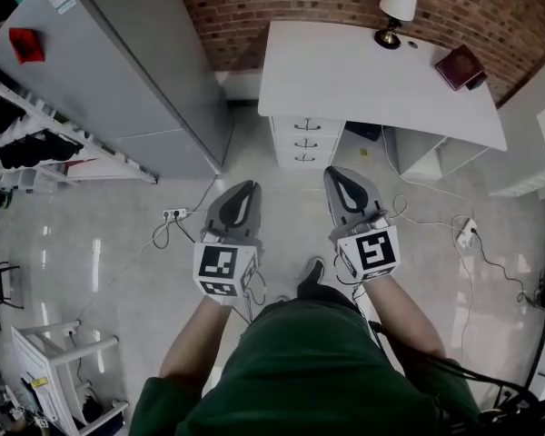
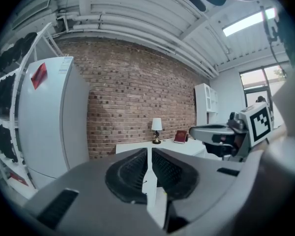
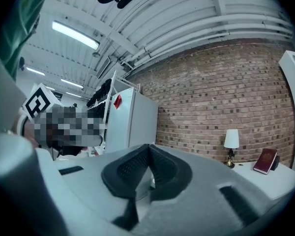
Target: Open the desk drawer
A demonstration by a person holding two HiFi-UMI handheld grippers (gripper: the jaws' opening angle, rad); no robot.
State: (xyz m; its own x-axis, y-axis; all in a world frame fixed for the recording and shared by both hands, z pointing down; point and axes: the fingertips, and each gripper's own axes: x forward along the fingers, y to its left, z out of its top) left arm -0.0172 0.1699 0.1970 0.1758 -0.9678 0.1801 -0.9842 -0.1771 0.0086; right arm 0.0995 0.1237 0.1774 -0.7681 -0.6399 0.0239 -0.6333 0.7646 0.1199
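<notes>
A white desk (image 1: 363, 80) stands against the brick wall ahead, with a stack of three shut drawers (image 1: 304, 141) under its left end. My left gripper (image 1: 245, 187) and right gripper (image 1: 338, 173) are held side by side over the floor, short of the drawers and pointing toward them. Both are shut with nothing between the pads. In the left gripper view the left gripper (image 2: 148, 154) faces the desk (image 2: 132, 146), and the right gripper (image 2: 211, 132) shows at the right. The right gripper (image 3: 148, 149) sees the desk's corner (image 3: 280, 176) at far right.
A lamp (image 1: 398, 7) and a red book (image 1: 460, 66) sit on the desk. A tall grey cabinet (image 1: 136, 71) stands at left beside a white rack (image 1: 36, 134). Power strips (image 1: 174, 214) (image 1: 466, 230) and cables lie on the floor. A low white shelf (image 1: 436, 157) is under the desk's right side.
</notes>
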